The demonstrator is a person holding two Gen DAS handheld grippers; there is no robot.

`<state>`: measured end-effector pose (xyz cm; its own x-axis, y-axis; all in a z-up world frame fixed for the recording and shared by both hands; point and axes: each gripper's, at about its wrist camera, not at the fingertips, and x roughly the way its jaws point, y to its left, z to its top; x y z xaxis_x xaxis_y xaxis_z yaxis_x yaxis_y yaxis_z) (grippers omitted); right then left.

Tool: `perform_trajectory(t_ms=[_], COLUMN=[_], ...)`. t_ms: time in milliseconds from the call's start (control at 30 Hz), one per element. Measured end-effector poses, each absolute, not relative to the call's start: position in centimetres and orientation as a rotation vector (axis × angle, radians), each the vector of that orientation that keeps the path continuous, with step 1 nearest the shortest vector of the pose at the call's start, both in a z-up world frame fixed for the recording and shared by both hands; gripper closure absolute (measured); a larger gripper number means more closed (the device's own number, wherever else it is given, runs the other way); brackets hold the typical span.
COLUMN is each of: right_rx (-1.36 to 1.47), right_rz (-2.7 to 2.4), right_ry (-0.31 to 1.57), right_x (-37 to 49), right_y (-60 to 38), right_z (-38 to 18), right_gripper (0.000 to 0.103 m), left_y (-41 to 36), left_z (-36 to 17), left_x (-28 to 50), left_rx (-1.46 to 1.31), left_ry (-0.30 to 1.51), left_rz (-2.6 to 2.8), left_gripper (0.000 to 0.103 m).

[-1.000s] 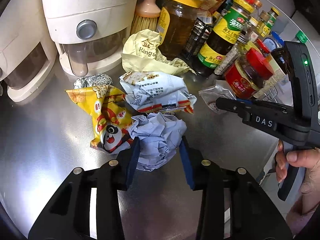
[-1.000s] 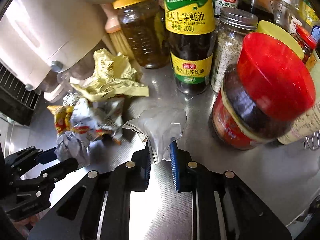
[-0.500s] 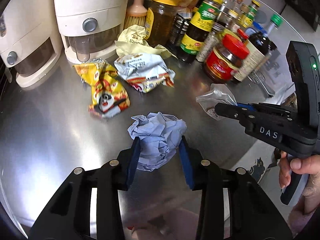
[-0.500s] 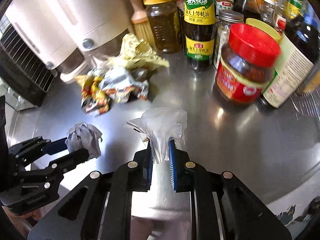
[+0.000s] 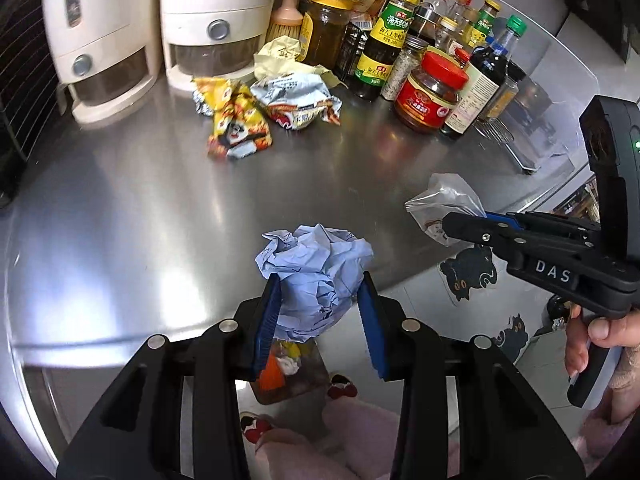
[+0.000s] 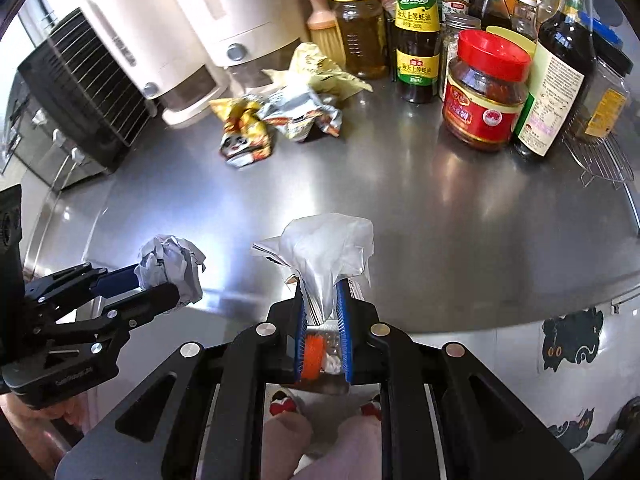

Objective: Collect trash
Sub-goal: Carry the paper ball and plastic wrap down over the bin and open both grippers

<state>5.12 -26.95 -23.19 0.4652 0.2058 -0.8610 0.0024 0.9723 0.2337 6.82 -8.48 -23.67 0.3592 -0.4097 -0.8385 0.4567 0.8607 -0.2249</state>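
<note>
Past the tabletop's front edge, the left tool clamps crumpled blue paper, the right tool a clear wrapper; both hide a bin below.

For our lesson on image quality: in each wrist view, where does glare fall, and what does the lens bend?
Left wrist view: white glare on the steel counter left of the blue paper ball; counter edge bows. Right wrist view: bright glare on the counter beside that ball; bottles lean outward, black corners frame the picture.
</note>
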Motion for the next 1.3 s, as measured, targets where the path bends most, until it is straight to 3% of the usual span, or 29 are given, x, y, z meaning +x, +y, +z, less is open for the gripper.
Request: perform_trajectory(t_ms=[667, 1300], right_rx=[0.229, 0.228], right_rz=[0.196, 0.192], right_ry=[1.165, 1.332], right_x=[-1.9, -2.9], right_y=[-23.4, -21.6], right_z=[-25.5, -39.1], right_gripper=[0.088, 0.088], left_y=[-3.9, -3.9], left_z=[-26.9, -40.4], left_x=[-0.3, -1.6], left_rx=[0.008, -0.018], left_ry=[1.136, 1.29], left_rz=[-0.516, -0.486], left_gripper=[0.066, 0.066])
